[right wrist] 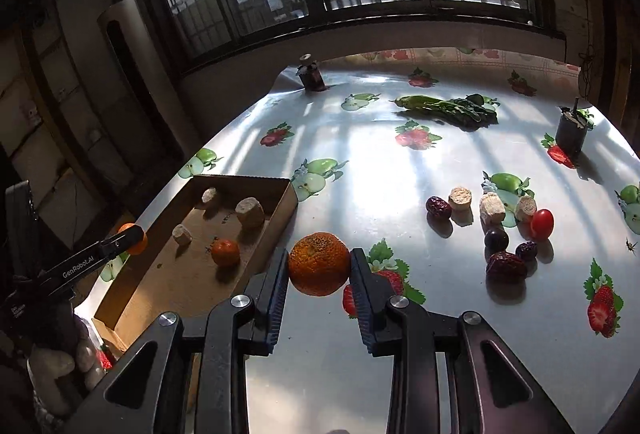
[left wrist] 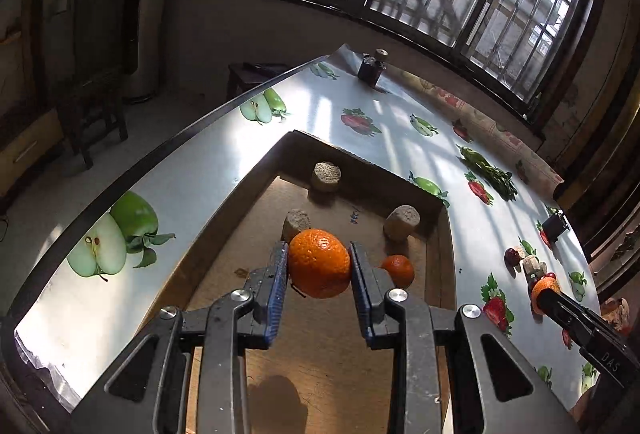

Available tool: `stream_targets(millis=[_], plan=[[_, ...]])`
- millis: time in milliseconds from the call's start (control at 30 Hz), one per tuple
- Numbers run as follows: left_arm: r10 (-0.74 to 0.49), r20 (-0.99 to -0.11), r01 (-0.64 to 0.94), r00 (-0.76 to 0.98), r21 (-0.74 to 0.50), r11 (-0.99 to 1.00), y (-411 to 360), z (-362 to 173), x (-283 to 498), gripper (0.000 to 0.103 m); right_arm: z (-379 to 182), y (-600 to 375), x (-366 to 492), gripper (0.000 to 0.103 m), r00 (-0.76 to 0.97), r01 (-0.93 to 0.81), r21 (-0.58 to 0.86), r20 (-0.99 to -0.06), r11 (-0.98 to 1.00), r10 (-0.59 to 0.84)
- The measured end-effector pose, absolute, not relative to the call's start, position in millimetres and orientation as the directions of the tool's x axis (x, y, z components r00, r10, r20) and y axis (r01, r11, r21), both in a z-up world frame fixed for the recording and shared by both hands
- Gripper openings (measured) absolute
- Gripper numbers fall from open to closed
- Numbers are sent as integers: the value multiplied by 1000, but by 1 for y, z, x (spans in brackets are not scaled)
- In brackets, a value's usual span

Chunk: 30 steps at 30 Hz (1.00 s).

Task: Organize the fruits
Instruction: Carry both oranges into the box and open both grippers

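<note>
i have an orange in each tool. my left gripper (left wrist: 319,264) is clamped on a large orange (left wrist: 319,263), both blue pads pressed against its sides, and it hangs above the floor of the cardboard tray (left wrist: 256,266), clear of the cardboard by the look of the shadow underneath. my right gripper (right wrist: 319,265) is likewise closed tight around a second orange (right wrist: 319,263), rougher and a little flattened, which is over the fruit-print tablecloth (right wrist: 384,178) just beside the tray's near right wall, not yet above the tray.

what looks done: one small mandarin (right wrist: 225,252) already lies in the tray, along with three pale cork-like chunks (right wrist: 249,212) spread toward the far end.

what looks left: both held oranges need setting down, and i judge the left one is close to release while the right has to cross the tray wall first. out on the cloth to the right a cluster waits: a cherry tomato (right wrist: 542,223), several wrinkled red dates (right wrist: 505,267), a dark round fruit (right wrist: 496,238) i can't name for sure, and three more pale chunks (right wrist: 459,198). a bundle of leafy greens (right wrist: 448,108) lies farther back, well apart from the rest; i can't tell whether it belongs to the sorting. so i'd call this under halfway.
</note>
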<state>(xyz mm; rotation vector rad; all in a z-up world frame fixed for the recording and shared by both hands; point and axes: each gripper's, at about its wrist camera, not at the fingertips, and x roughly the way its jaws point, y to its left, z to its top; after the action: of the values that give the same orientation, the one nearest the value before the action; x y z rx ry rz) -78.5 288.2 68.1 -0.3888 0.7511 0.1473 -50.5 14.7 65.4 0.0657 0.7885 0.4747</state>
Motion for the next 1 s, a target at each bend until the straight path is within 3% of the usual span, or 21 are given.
stream_targets(millis=[333, 600, 633, 700, 767, 933, 1000], plan=[[-27, -777, -302, 629, -277, 912, 306, 32, -54, 30, 12, 127, -40, 33, 457, -528, 158, -776, 835, 436], [-49, -752, -292, 657, -314, 903, 310, 39, -60, 38, -2, 150, -30, 35, 445, -538, 115, -803, 835, 397], [-53, -746, -290, 664, -322, 901, 310, 42, -63, 39, -1, 151, -30, 36, 443, -537, 120, -802, 835, 400], [-62, -729, -284, 682, -343, 896, 311, 50, -68, 45, 3, 150, -32, 49, 453, -533, 127, -792, 837, 409], [-69, -711, -279, 700, -361, 890, 311, 58, -74, 47, 8, 147, -35, 56, 470, -527, 130, -779, 840, 416], [-78, -670, -261, 739, -390, 883, 306, 77, -90, 52, 34, 117, -50, 57, 519, -472, 192, -729, 861, 447], [-84, -658, -246, 749, -393, 886, 300, 83, -95, 53, 43, 97, -60, 62, 545, -436, 233, -699, 869, 462]])
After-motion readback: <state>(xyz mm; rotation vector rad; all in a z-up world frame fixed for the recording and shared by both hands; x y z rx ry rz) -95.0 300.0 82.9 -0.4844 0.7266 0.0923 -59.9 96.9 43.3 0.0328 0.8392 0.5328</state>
